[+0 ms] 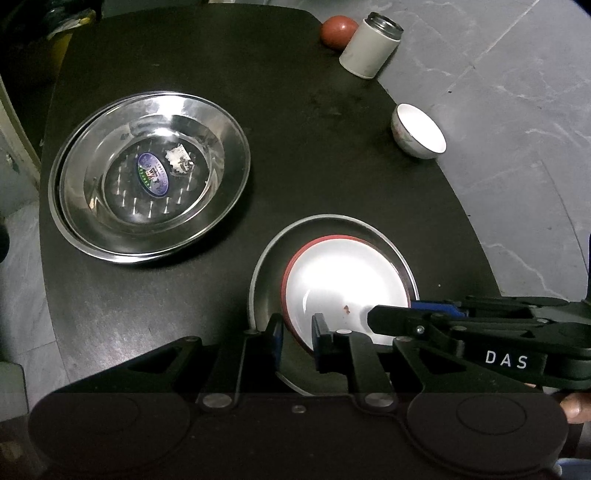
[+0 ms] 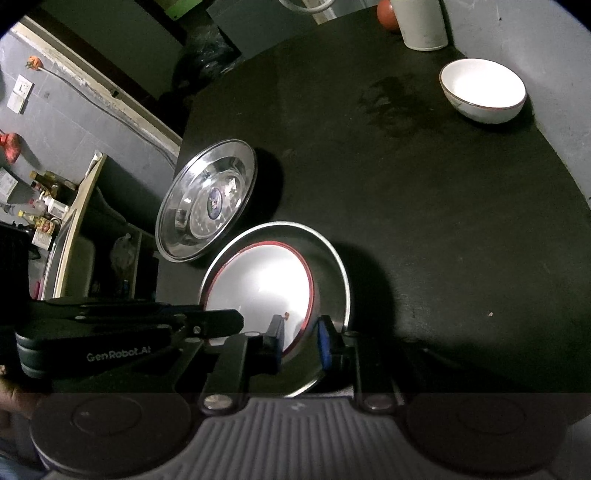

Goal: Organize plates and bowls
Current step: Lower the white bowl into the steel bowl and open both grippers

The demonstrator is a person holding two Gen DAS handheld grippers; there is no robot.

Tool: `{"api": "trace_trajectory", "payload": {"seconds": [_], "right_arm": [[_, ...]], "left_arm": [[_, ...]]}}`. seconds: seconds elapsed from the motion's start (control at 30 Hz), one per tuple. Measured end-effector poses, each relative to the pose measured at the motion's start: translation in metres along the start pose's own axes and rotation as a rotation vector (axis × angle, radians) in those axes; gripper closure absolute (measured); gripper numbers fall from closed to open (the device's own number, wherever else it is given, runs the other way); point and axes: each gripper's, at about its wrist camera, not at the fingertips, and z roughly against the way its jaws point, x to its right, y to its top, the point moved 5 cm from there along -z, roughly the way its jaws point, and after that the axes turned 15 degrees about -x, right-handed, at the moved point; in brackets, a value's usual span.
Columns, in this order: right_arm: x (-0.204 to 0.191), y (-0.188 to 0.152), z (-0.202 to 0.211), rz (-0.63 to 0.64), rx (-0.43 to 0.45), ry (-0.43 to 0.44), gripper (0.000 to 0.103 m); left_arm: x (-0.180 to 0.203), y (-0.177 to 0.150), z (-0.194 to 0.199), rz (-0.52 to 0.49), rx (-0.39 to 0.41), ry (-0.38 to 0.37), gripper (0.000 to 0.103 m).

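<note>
A white plate with a red rim [image 1: 332,284] [image 2: 258,280] lies inside a steel plate [image 1: 269,266] [image 2: 332,273] near the table's front. My left gripper [image 1: 297,332] straddles the white plate's near rim, a finger on each side, and a sliver of plate shows beside the pads; it is open. My right gripper [image 2: 300,334] straddles the rim on the other side in the same way, with steel showing beside one pad; it is open too. In the left wrist view it [image 1: 391,311] reaches in from the right. A stack of two steel dishes [image 1: 147,177] [image 2: 207,201] sits to the left.
A white bowl [image 1: 419,131] [image 2: 482,90] stands near the black table's [image 1: 314,129] right edge. At the back are a white canister [image 1: 369,44] [image 2: 423,24] and a red ball [image 1: 338,29]. Grey floor lies past the edge. A shelf with bottles [image 2: 44,210] is off to the left.
</note>
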Motion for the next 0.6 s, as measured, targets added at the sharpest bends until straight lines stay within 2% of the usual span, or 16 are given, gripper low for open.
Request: {"api": "trace_trajectory", "payload": {"seconds": [0.6], "right_arm": [[-0.0006,0.0015,-0.0016,0.009,-0.004,-0.003,0.079]], "left_arm": [[-0.0006,0.0019,-0.0019,0.006,-0.003,0.01,0.086]]}}
